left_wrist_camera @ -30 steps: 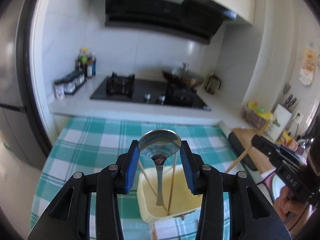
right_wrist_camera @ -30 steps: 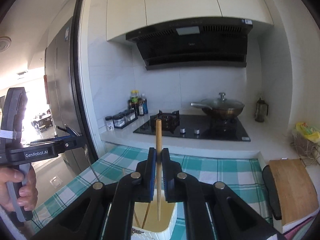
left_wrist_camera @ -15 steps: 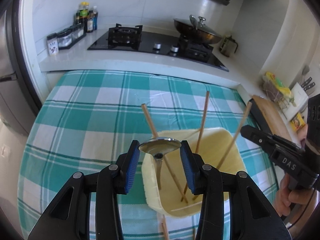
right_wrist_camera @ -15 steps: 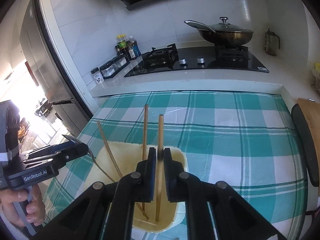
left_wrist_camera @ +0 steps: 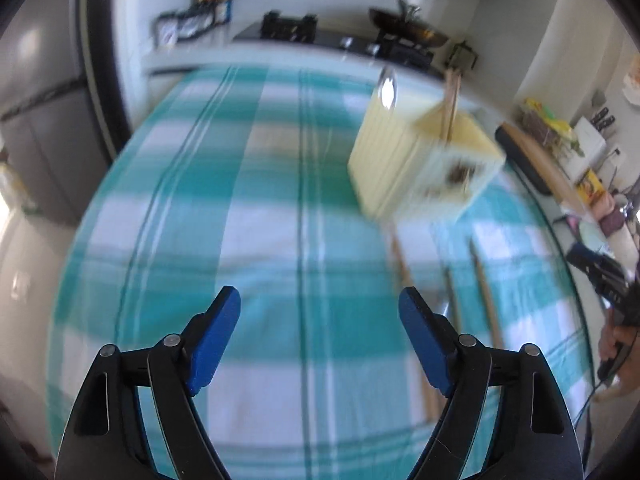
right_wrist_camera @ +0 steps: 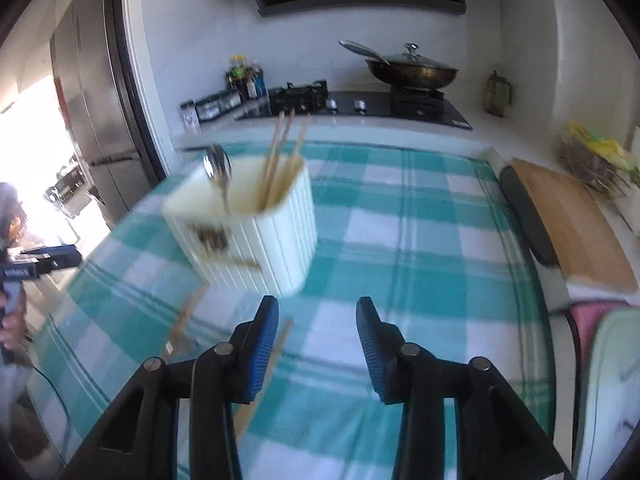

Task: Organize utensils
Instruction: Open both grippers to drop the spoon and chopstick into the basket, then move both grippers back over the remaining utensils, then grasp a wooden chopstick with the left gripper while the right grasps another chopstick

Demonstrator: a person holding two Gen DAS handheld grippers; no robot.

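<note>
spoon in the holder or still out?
In. The spoon stands bowl-up inside the white holder beside the chopsticks; neither open tool holds anything.

1. The left wrist view is smeared by motion blur: the checked tablecloth and the dark motif on the cream utensil holder cannot be read.
2. The spoon shows only as a bright streak there.
3. Loose chopsticks on the cloth are blurred; their number is unclear.
4. In the right wrist view the spoon's handle is hidden inside the holder.
5. The cutting board is partly cut off.
</note>
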